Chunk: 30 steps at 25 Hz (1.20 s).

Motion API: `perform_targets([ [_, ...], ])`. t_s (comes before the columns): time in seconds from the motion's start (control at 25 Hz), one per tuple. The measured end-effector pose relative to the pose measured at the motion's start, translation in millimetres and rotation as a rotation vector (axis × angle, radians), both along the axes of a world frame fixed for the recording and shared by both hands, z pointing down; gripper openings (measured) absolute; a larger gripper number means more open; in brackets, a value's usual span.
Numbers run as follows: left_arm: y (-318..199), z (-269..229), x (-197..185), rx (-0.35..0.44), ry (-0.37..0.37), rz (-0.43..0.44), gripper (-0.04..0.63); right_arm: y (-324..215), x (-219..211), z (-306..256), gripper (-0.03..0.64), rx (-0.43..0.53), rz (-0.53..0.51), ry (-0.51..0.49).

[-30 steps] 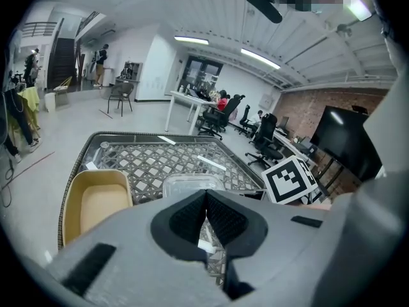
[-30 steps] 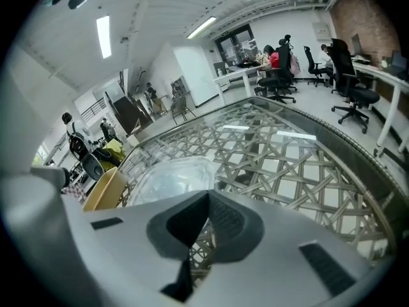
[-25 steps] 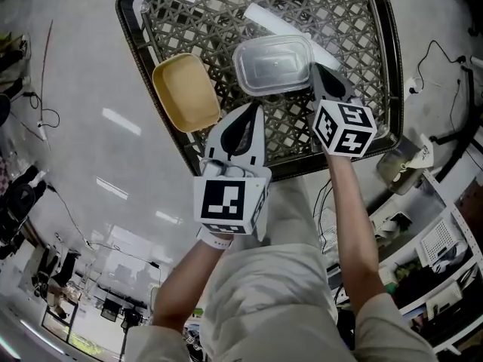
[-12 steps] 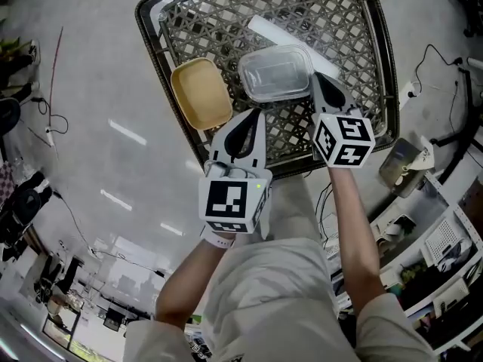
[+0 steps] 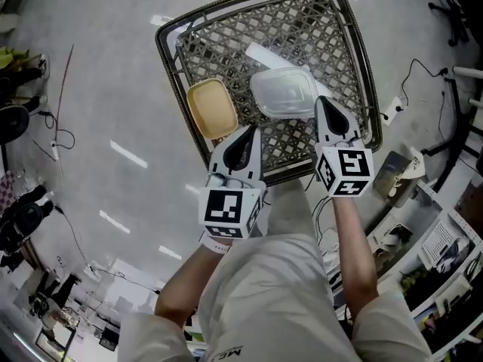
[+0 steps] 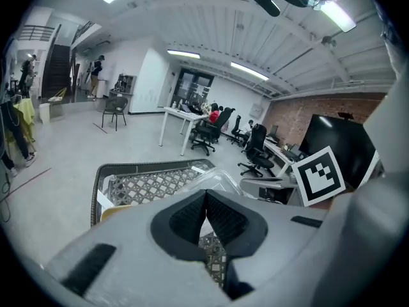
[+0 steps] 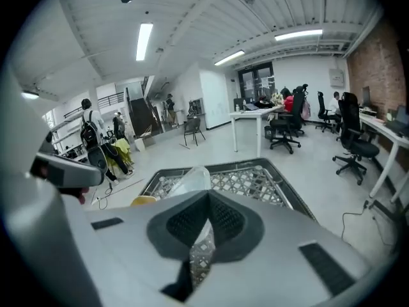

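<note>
A square metal lattice table (image 5: 343, 47) stands below me. On it lie a shallow yellow tray (image 5: 212, 109), a clear plastic lidded box (image 5: 283, 93) and a white strip (image 5: 260, 53). My left gripper (image 5: 249, 130) hangs shut and empty over the table's near edge, just short of the yellow tray. My right gripper (image 5: 323, 102) is shut too, empty, beside the clear box's near right corner. In the left gripper view the jaws (image 6: 206, 194) meet, with the clear box (image 6: 217, 179) beyond. In the right gripper view the shut jaws (image 7: 208, 197) point at the clear box (image 7: 189, 180).
A grey glossy floor surrounds the table. A cable and plug (image 5: 392, 110) lie at the right, with a bag (image 5: 392, 173) and shelving (image 5: 438, 255) near my right arm. Desks and office chairs (image 7: 287, 123) with seated people stand far behind. A black monitor (image 6: 332, 139) is at the right.
Both grippers have drawn back and up from the table, which now looks smaller and farther off. The yellow tray and clear box have stayed put. Jaws remain shut.
</note>
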<state>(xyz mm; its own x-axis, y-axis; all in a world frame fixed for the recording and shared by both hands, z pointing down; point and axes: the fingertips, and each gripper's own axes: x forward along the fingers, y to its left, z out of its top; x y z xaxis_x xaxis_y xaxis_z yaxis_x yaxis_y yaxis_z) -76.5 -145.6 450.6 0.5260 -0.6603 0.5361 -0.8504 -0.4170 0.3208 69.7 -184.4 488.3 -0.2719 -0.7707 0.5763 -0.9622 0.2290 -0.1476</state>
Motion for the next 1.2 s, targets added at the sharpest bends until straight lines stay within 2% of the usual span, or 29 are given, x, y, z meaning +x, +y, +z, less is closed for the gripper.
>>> perform_targets([
  [0.2,3.9,-37.3,4.8,0.054,0.005,-0.01,0.025,9.7,12.6,-51.8,0.015,0.078,-0.003,0.002],
  [0.6,11.9,-104.6,-9.5,0.166,0.02,-0.036,0.025,32.1,7.0,-149.6,0.015,0.226,0.014,-0.013],
  [0.96,30.1,-161.1,-22.3,0.295,0.011,-0.041,0.025,72.0,11.1,-202.9,0.015,0.31,0.034,-0.028],
  [1.2,37.6,-189.4,-31.8,0.371,0.011,-0.038,0.025,80.1,6.3,-228.4,0.015,0.372,0.021,-0.019],
])
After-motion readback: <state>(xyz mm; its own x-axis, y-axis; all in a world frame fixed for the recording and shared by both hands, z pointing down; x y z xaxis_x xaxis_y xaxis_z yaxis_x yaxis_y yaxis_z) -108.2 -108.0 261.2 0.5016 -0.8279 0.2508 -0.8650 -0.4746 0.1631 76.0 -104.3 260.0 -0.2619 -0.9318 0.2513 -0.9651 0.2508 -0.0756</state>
